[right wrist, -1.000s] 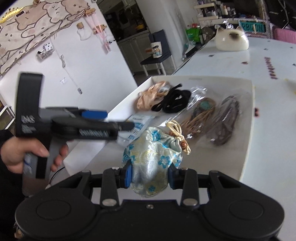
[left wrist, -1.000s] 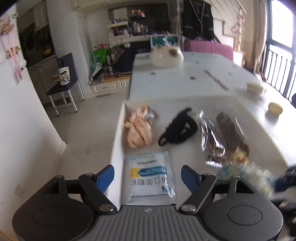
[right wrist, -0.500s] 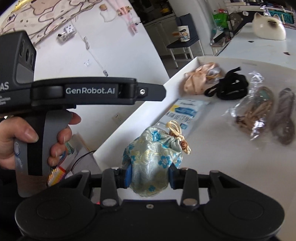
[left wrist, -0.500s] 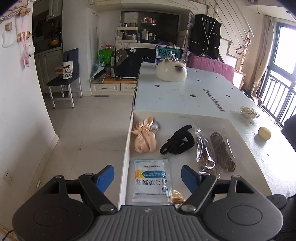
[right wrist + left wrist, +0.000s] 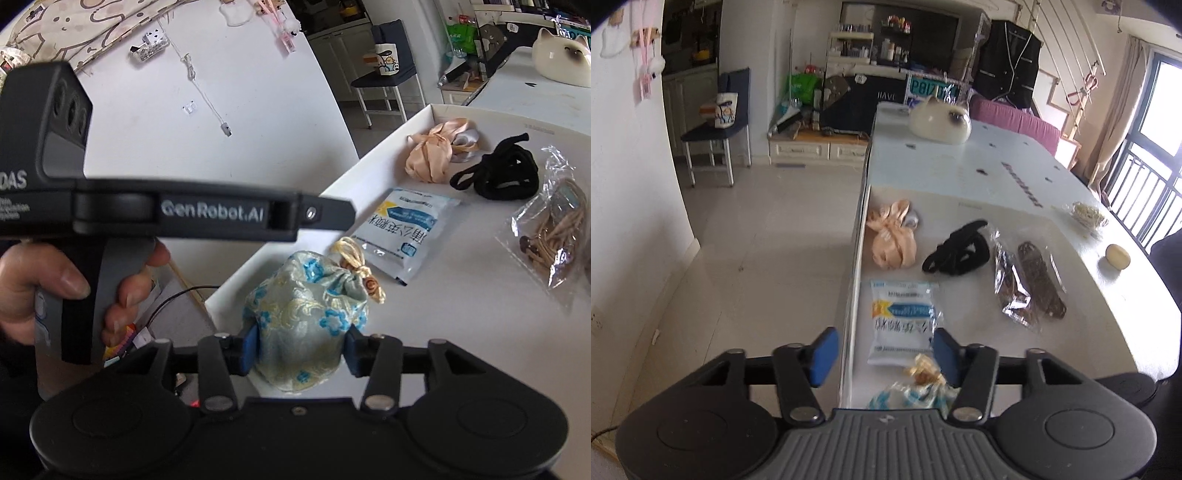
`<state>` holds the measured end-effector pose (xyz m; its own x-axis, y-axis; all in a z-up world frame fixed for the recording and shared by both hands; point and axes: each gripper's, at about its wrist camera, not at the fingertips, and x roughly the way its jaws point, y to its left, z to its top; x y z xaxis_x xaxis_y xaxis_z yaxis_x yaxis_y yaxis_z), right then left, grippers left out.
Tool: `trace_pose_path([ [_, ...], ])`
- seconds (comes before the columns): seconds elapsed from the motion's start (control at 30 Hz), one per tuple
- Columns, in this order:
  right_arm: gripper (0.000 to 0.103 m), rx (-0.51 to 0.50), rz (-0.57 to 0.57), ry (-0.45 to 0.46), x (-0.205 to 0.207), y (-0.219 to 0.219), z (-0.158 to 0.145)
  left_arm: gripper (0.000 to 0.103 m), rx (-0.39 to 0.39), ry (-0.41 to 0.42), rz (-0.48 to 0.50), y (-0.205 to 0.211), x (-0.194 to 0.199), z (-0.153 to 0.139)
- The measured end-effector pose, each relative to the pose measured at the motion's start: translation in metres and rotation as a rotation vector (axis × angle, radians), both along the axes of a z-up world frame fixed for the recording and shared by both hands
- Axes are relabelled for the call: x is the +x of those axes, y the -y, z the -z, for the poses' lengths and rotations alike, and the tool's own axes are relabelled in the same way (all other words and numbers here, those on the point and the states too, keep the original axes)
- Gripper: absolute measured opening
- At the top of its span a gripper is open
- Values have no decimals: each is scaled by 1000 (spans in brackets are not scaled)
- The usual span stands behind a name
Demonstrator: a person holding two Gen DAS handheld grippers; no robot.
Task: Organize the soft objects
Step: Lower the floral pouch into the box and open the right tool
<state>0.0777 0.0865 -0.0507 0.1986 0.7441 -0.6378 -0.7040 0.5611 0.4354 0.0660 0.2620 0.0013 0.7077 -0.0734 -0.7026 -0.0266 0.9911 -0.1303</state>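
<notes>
A pale blue flowered drawstring pouch (image 5: 306, 321) rests on the near corner of the white tray (image 5: 369, 162). My right gripper (image 5: 301, 350) flanks it. Its jaws are opening, and the pads still touch the pouch's sides. In the left wrist view the pouch (image 5: 908, 395) lies low, just under the right finger of my left gripper (image 5: 884, 350). That gripper's jaws are closing with nothing between them. A person's hand (image 5: 55, 288) holds the left gripper (image 5: 332, 218) over the tray's left edge. A white and blue packet (image 5: 903, 321) lies beyond the pouch.
Farther along the tray (image 5: 855, 295) lie a peach fabric bundle (image 5: 894, 240), a black cord bundle (image 5: 960, 251) and clear bags of brown cords (image 5: 1012, 288). A cat-shaped jar (image 5: 940, 122) and a yellow round object (image 5: 1117, 256) sit on the table. Floor drops away on the left.
My right gripper carried the pouch toward the tray's near left corner and its jaws widened slightly. The left gripper's jaws narrowed, and the pouch now shows beneath them.
</notes>
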Motion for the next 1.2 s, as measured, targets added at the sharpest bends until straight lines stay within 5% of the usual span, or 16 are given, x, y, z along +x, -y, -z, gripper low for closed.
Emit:
trace_pose_path([
  [0.47,53,3,20,7,-4,8,-4,44,-75,-21,33,2,-4,8],
  [0.67,53,9,38,16,-6,16,-9,46,-48,-24,20,10,-1,9],
  [0.9,59,35,64,60,-12,34,-23,79,-26,4,-17,11,-5,-2],
  [1.2,82,12,117,131,-17,61,-38,98,21,52,-38,22,-17,-20],
])
